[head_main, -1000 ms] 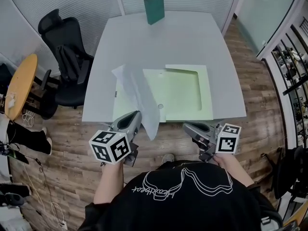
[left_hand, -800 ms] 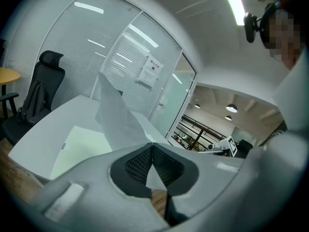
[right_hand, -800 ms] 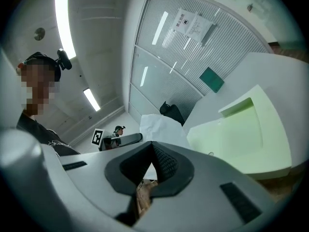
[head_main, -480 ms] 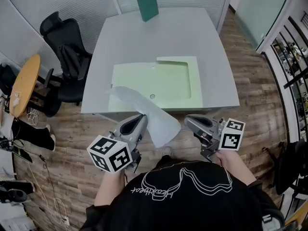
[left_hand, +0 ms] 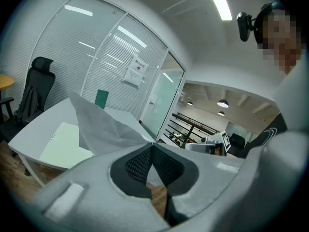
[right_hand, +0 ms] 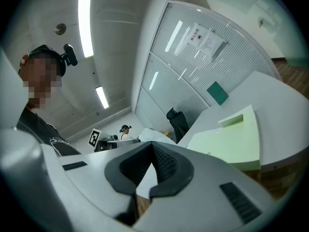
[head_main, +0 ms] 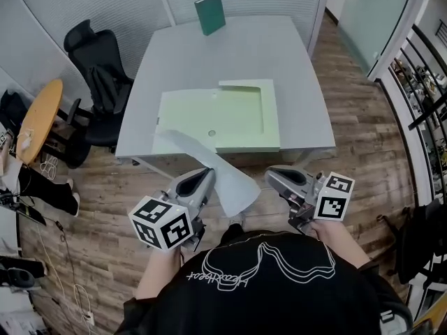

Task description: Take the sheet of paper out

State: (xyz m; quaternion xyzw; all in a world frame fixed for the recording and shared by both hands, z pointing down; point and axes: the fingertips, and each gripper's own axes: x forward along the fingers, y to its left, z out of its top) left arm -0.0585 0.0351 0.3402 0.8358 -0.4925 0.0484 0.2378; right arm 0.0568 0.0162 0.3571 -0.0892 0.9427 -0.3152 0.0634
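Observation:
My left gripper [head_main: 207, 174] is shut on a corner of the white sheet of paper [head_main: 209, 169], which hangs in the air in front of the table's near edge. In the left gripper view the sheet [left_hand: 101, 124] fans up and left from the closed fingertips [left_hand: 152, 143]. The pale green folder [head_main: 223, 114] lies flat on the grey table [head_main: 265, 47], apart from the sheet. My right gripper [head_main: 272, 174] is level with the left one, off the table, its jaws together with nothing between them [right_hand: 153, 144]. It looks toward the folder [right_hand: 231, 139].
A dark green book [head_main: 209, 14] stands upright at the table's far edge. A black office chair [head_main: 98, 75] and a round wooden table [head_main: 38, 121] are to the left. Glass partitions close off the back. Wooden floor lies under both grippers.
Both grippers have drawn back from the table toward the person. The sheet has come with the left gripper, from above the folder to past the table's near edge.

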